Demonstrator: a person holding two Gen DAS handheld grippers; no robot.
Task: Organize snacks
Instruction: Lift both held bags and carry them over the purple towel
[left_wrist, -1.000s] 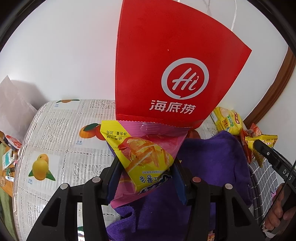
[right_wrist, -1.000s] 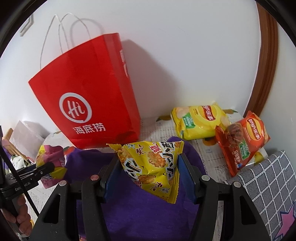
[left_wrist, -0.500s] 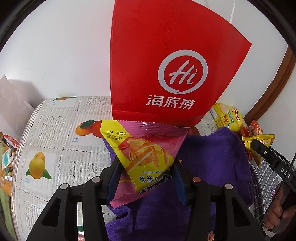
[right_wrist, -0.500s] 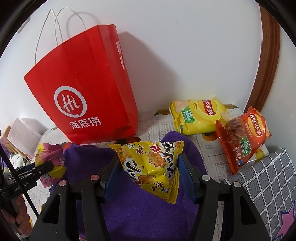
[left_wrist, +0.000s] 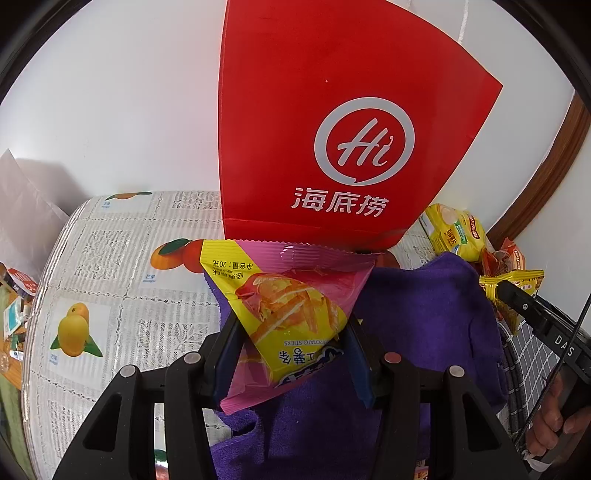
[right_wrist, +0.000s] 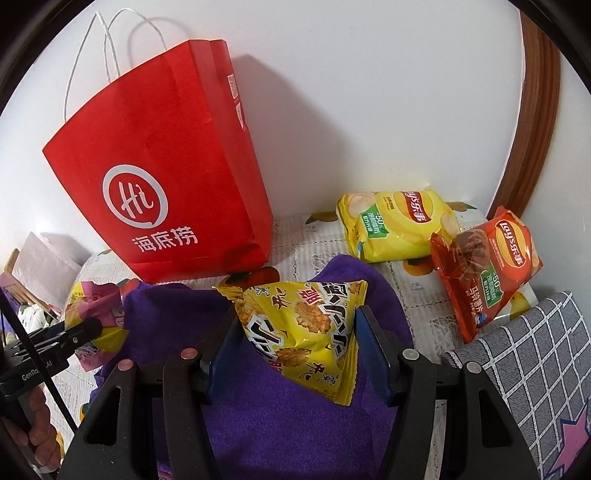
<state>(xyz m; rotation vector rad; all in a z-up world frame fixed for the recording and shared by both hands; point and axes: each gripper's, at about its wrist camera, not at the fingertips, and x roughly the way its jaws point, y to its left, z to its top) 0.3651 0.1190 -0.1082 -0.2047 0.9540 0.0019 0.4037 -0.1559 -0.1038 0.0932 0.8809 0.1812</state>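
On the fruit-print tablecloth (left_wrist: 110, 280), against the white wall, stood the red Haidilao paper bag (right_wrist: 162, 177) — upright, white cord handles up top, mouth not visible from either wrist cam. In front of it lay a purple towel (right_wrist: 288, 424), w/ a grey checked cushion (right_wrist: 532, 354) at the right edge. Two Lay's bags lay to the right of the red bag: the yellow Lay's bag (right_wrist: 399, 229) flat near the wall, the red Lay's bag (right_wrist: 487, 269) overlapping its right end.

The left gripper (left_wrist: 291, 354) was clamped on the pink-and-yellow potato sticks packet (left_wrist: 288, 314), fingers closed approx. to packet width, held above the towel just short of the bag's base. The right gripper (right_wrist: 299, 350) likewise pinched the yellow rice cracker packet (right_wrist: 303, 328) over the towel, bag off to its left.

Risks, as a judgement: both packets are air-puffed and slick — either could squirt out of the pads during a lift. The bag looks light and unsupported; a packet or finger catching the rim could tip or fold it. Two grippers heading for one opening could also collide.
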